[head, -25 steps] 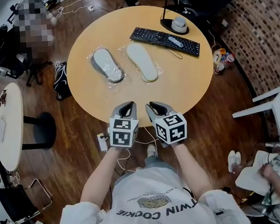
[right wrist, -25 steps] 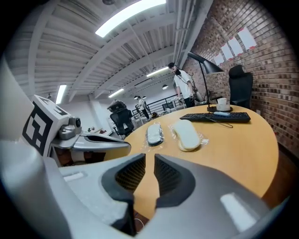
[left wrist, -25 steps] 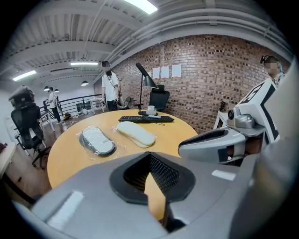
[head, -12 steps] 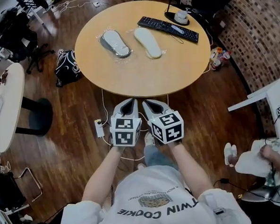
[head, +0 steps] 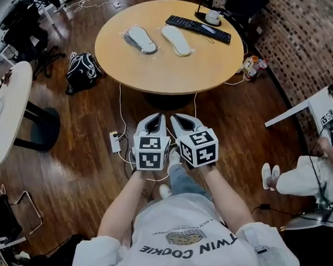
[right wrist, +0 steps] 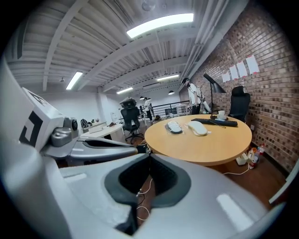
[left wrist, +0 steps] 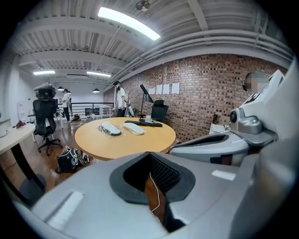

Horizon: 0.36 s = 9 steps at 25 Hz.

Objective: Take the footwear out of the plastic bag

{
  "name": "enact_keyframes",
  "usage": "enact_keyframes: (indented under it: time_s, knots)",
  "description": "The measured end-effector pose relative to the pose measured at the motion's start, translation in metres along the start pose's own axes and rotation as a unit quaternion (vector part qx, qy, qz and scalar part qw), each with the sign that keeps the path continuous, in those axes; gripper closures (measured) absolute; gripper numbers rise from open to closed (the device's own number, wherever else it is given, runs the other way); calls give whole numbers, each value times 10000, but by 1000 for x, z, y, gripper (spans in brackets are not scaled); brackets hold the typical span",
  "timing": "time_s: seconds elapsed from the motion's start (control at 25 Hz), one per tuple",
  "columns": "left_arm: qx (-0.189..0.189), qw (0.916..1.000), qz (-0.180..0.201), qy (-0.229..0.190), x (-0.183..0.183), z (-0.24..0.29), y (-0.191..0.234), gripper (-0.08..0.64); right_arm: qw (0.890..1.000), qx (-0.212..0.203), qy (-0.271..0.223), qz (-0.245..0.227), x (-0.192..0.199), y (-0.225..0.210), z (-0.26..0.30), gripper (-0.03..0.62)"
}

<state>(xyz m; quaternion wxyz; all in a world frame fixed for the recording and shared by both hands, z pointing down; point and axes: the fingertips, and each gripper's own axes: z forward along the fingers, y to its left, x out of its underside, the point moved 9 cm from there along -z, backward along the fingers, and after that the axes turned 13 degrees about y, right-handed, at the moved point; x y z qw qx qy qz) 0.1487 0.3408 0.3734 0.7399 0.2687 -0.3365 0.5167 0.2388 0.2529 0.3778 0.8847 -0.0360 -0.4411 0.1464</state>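
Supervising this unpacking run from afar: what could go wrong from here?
Tripping: white cables and a power strip lie on the floor between the person and the table.
Grip: the grey slipper and white slipper lie close together in clear bags; the left gripper and right gripper, both shut and empty, might pinch slipper with plastic.

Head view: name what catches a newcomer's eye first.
A round light-wood table fills the top, bearing a grey slipper and a cream slipper, each in clear plastic, beside a black keyboard. Below it, over dark wooden floor, the left gripper and right gripper hang shut, side by side.
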Motion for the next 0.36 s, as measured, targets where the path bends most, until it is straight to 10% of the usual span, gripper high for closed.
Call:
enact_keyframes:
  time_s: [0.36]
  knots:
    - [167,9998,22,-65,22,-41,-25,557,9997,191,-96,85,26,29,-42,589]
